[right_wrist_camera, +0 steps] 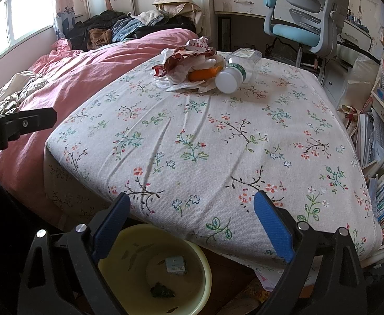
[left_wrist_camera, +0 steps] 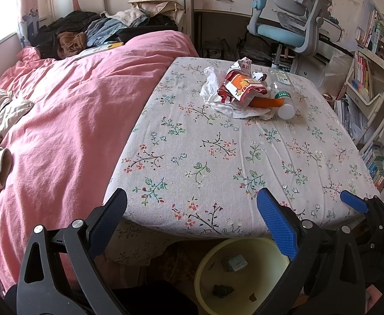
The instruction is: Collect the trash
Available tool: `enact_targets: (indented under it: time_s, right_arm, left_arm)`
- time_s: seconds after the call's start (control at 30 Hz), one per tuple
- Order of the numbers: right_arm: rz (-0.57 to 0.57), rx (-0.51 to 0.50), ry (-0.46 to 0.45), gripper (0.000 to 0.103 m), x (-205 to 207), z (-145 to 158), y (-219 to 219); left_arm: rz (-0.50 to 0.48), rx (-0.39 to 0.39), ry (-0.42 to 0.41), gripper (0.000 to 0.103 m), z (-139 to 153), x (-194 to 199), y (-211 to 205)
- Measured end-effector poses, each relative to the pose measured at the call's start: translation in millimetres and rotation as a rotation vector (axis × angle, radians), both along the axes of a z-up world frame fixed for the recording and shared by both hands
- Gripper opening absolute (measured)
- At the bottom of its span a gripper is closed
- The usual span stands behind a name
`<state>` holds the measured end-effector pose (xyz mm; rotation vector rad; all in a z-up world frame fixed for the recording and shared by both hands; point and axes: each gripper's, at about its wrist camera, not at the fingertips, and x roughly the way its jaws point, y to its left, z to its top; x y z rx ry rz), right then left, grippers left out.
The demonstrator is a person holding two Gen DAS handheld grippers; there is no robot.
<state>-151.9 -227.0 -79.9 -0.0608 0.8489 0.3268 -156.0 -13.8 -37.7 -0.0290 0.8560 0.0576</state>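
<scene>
Left tool: the left tool [left_wrist_camera: 192,202] sits at the bottom of its own frame, its two blue pads spread wide with nothing between them. It hangs over the near edge of the tabletop, apparently held back and ready before any reach.
Right tool: the right tool [right_wrist_camera: 192,204] sits low in its own frame, also spread wide and empty, aimed across the tabletop toward the trash. In the left view one of its blue pads shows at the lower right edge.
Basin: a pale yellow basin [right_wrist_camera: 192,252] stands on the floor below the near tabletop edge, bottom centre in both views. Its spot just under the edge suggests it serves as the bin, so trash can be dropped straight down.
Basin contents: a small grey box [right_wrist_camera: 175,264] and a dark crumpled scrap [right_wrist_camera: 161,292] lie on its bottom, with a few small flecks; most of it is bare.
Tabletop: the tabletop [right_wrist_camera: 218,157] carries a floral cloth, bare across the near and middle parts.
Trash: the trash is heaped at the far end, upper centre of both frames, well apart from both tools.
Heap: a red-and-white wrapper [left_wrist_camera: 240,84] lies on a crumpled white bag [left_wrist_camera: 218,102], with an orange piece [left_wrist_camera: 266,102] tucked under the wrapper.
Bottle: a clear bottle [right_wrist_camera: 240,67] lies on its side touching the heap, white cap toward the camera; it looks empty.
Bed: a pink bed [left_wrist_camera: 60,120] lies left of the tabletop, clothes piled at its far end.
</scene>
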Motion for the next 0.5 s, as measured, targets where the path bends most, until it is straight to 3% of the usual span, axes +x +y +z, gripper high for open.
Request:
enact_targets:
  time_s: [0.5]
  right_arm:
    - [0.001, -0.001, 0.002, 0.091, 0.3, -0.7, 0.5]
  left_arm:
    - [0.0, -0.001, 0.001, 0.096, 0.2, 0.2, -0.3]
